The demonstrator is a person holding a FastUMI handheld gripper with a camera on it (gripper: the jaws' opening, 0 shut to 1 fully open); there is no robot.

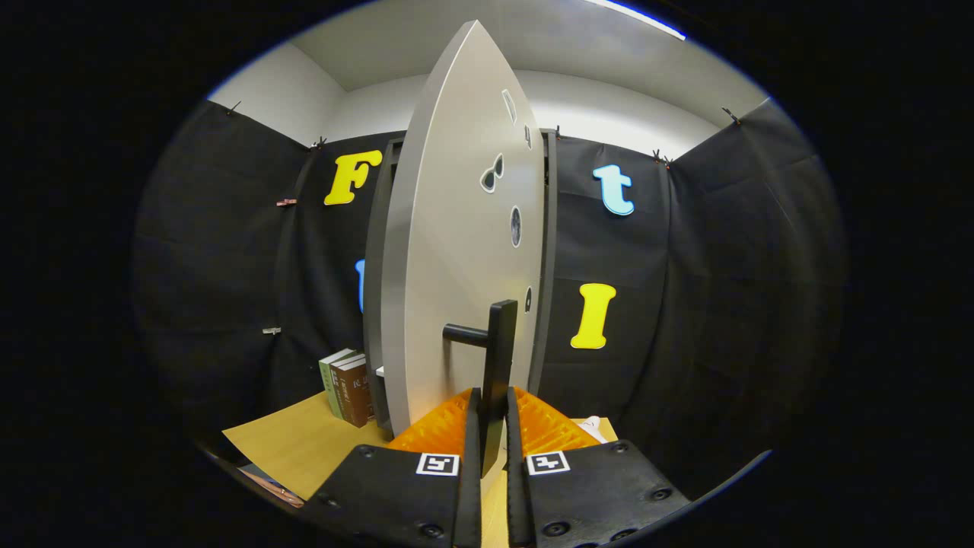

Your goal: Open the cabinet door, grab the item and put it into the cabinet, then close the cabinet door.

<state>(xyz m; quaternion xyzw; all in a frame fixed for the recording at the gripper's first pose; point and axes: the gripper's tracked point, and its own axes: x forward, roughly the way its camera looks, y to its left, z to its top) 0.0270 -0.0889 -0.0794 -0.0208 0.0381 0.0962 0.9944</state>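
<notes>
the gripper (493, 426) has its two fingers closed narrow on the lower end of the dark handle (498, 365), one finger on each side of the bar, so it is holding the handle. i think the hold is low on the bar because there a pull turns the cabinet door (449, 251) most easily about its hinge. the handle stands upright, its long axis vertical, joined to the door by a short stub. the door is swung partly open, its edge facing the fingers (the hinge side is toward the cabinet behind). some books (348, 384) stand on the table (297, 445) left of the door; which item goes inside, i cannot tell.
</notes>
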